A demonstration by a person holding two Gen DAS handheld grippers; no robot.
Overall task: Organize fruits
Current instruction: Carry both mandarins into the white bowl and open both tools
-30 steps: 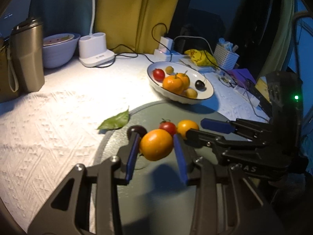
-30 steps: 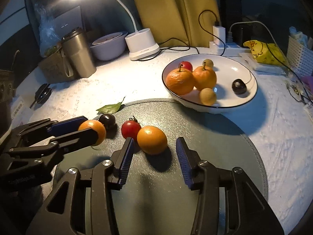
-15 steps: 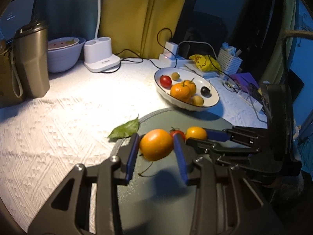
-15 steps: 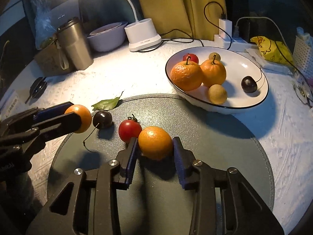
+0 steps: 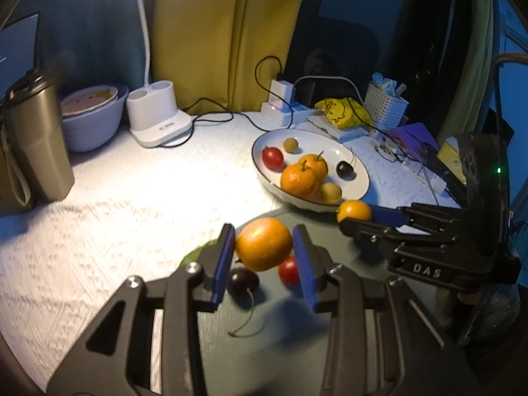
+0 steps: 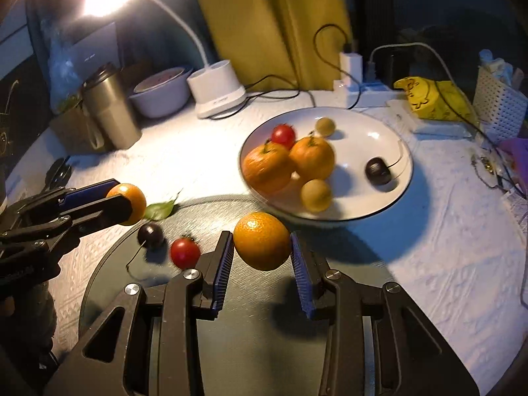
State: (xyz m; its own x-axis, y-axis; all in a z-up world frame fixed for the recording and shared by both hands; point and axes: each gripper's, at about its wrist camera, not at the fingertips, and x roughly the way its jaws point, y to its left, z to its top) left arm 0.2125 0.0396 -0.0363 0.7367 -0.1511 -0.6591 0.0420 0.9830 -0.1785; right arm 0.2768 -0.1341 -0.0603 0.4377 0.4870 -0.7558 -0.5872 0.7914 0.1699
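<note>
In the left wrist view my left gripper [image 5: 263, 235] is shut on an orange [image 5: 264, 244] and holds it above the dark green round mat [image 5: 330, 330]. A dark cherry [image 5: 243, 280] and a red cherry tomato [image 5: 287, 270] lie on the mat beneath it. In the right wrist view my right gripper [image 6: 260, 240] is shut on a second orange [image 6: 262, 241], lifted just in front of the white plate [image 6: 404, 178]. The plate holds two stemmed oranges, a tomato, a cherry and two small yellow fruits. Each gripper also shows in the other view: the left gripper [image 6: 122, 199], the right gripper [image 5: 351, 216].
A green leaf [image 6: 160, 210] lies at the mat's far left edge. At the back stand a metal tumbler [image 6: 110, 109], a lilac bowl [image 6: 161, 94], a white lamp base [image 6: 217, 89], a power strip with cables [image 6: 351, 82], a yellow bag [image 6: 432, 99] and a white basket [image 6: 498, 99].
My right gripper closed on the orange on the mat and lifted it toward the plate. My left gripper rose with its orange, so the cherry and tomato now show beneath it.
</note>
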